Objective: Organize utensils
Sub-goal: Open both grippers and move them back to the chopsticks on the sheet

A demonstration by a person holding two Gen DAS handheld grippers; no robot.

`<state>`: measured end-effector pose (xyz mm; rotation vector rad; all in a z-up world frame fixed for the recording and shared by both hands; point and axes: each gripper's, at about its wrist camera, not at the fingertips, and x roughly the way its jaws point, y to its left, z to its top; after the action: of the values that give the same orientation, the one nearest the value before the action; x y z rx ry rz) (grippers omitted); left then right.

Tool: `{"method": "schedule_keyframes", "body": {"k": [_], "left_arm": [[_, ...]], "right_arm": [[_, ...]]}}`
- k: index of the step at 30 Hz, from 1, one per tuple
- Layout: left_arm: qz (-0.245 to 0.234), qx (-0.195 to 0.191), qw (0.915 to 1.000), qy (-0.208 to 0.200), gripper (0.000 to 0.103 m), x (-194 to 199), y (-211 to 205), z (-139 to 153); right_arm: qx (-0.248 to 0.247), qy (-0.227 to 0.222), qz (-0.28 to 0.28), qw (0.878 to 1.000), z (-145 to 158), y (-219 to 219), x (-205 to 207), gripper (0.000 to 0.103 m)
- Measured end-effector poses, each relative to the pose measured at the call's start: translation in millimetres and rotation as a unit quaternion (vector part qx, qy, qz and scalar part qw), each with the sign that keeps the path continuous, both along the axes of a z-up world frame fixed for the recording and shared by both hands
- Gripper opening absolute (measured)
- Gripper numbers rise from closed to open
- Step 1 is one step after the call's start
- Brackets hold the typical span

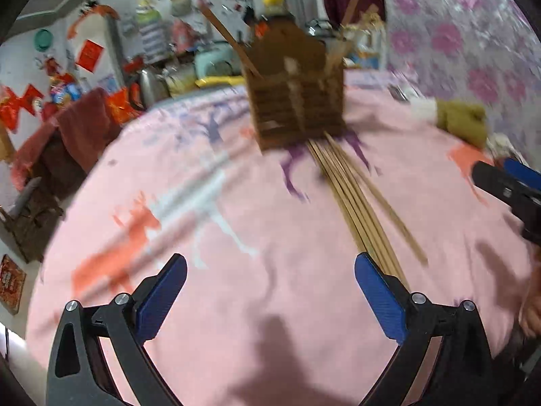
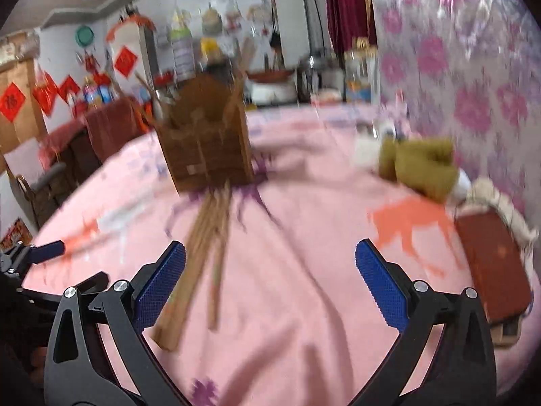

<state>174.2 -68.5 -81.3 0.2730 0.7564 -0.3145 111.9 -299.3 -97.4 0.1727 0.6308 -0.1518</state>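
two fisheye views look across the same pink cloth (image 1: 270,304) printed with deer shapes, both smeared by motion. only the right wrist view takes in a dark red box (image 2: 492,267) at the cloth's right edge, and it shows the olive bundle (image 2: 422,165) whole; the left wrist view catches that bundle only small and far right. the left wrist view alone shows the chopsticks (image 1: 351,199) fanning slightly, one lying apart on the right side of the bunch.

the chopsticks are pale wooden sticks lying flat on the cloth in a loose bunch, their far ends touching the base of a brown wooden holder (image 2: 209,149) that stands upright mid-cloth with a few sticks leaning out of its top.

the left gripper (image 1: 270,291) is spread wide with nothing between its blue pads, the bunch's near ends just beside its right finger. the right gripper (image 2: 270,280) is likewise released and empty, the bunch's near ends just beside its left finger.
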Motion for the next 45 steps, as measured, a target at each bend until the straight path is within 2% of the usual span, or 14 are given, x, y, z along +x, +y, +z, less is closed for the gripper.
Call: {"method": "schedule_keyframes", "body": {"k": [10, 13, 18, 21, 23, 24, 27, 29, 32, 34, 38, 40, 42, 45], "left_arm": [[-0.064, 0.005, 0.9963, 0.057, 0.098, -7, -13, -30], [-0.071, 0.014, 0.9948, 0.071, 0.098, -5, -20, -40], [-0.073, 0.006, 0.9934, 0.089, 0.098, 3, -25, -46], [-0.041, 0.029, 0.9956, 0.079, 0.099, 20, -23, -43], [0.034, 0.057, 0.9964, 0.053, 0.099, 41, -3, -38], [0.060, 0.053, 0.9952, 0.056, 0.098, 49, 9, -36], [0.100, -0.014, 0.9919, 0.077, 0.098, 62, 50, -31], [0.099, -0.037, 0.9920, 0.069, 0.098, 56, 60, -31], [0.091, -0.030, 0.9922, 0.080, 0.098, 50, 54, -40], [0.092, -0.023, 0.9929, 0.071, 0.098, 48, 53, -39], [0.097, -0.044, 0.9900, 0.093, 0.098, 51, 60, -41], [0.101, -0.058, 0.9881, 0.100, 0.098, 53, 64, -42], [0.101, -0.053, 0.9886, 0.099, 0.098, 54, 62, -42], [0.100, -0.051, 0.9888, 0.099, 0.098, 54, 61, -43]], "right_arm": [[0.009, 0.025, 0.007, 1.000, -17, 1, 8, 0.097], [0.012, 0.030, 0.007, 0.999, -18, 1, 9, 0.097], [0.020, 0.035, 0.008, 0.999, -21, 0, 11, 0.097], [0.024, 0.037, 0.006, 0.999, -21, -1, 12, 0.097], [0.024, 0.037, 0.006, 0.999, -21, -1, 11, 0.097], [0.024, 0.037, 0.008, 0.999, -21, -1, 12, 0.097], [0.012, 0.034, 0.021, 0.999, -20, 6, 9, 0.097], [0.001, 0.033, 0.040, 0.999, -20, 15, 6, 0.096], [-0.020, 0.039, 0.062, 0.997, -24, 30, 2, 0.096], [-0.033, 0.045, 0.075, 0.996, -28, 38, 0, 0.096], [-0.060, 0.066, 0.081, 0.993, -39, 48, 0, 0.092], [-0.058, 0.077, 0.071, 0.993, -42, 44, 3, 0.091], [-0.048, 0.093, 0.069, 0.992, -45, 40, 7, 0.090], [-0.049, 0.105, 0.080, 0.990, -48, 43, 12, 0.080]]}}
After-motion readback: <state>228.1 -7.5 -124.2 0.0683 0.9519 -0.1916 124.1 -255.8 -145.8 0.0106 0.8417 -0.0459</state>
